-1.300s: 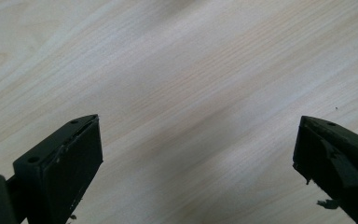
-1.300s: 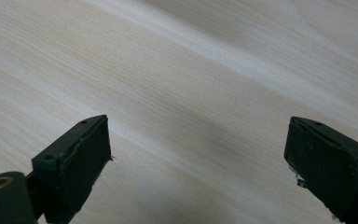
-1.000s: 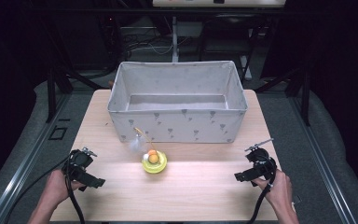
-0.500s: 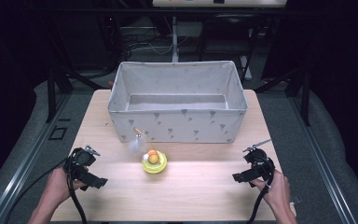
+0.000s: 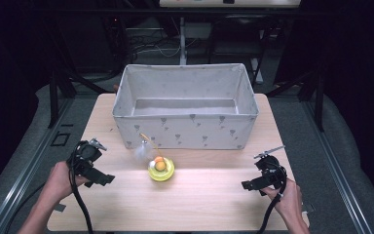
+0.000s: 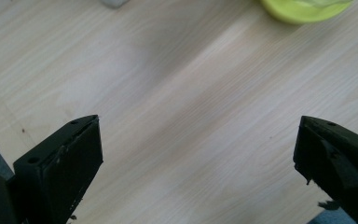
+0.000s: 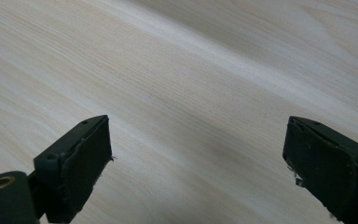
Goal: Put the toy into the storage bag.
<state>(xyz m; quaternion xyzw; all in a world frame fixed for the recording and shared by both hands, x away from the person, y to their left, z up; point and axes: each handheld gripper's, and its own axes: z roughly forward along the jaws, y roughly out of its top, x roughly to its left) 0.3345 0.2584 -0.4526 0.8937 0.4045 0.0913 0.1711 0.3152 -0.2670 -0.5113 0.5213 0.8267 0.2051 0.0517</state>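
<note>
Yellow toy (image 5: 161,169) with orange ball on top, sitting on wooden table (image 5: 214,195) just in front of grey fabric box (image 5: 185,131), untouched. Left gripper (image 5: 90,168) and right gripper (image 5: 263,180) nudged slightly inward since before, both wide, holding nothing, well apart from toy. Probably about to reach

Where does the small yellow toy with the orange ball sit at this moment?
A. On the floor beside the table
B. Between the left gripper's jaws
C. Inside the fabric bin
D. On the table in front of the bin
D: in the high view the yellow toy rests on the wooden table just in front of the fabric bin, apart from both grippers.
</note>
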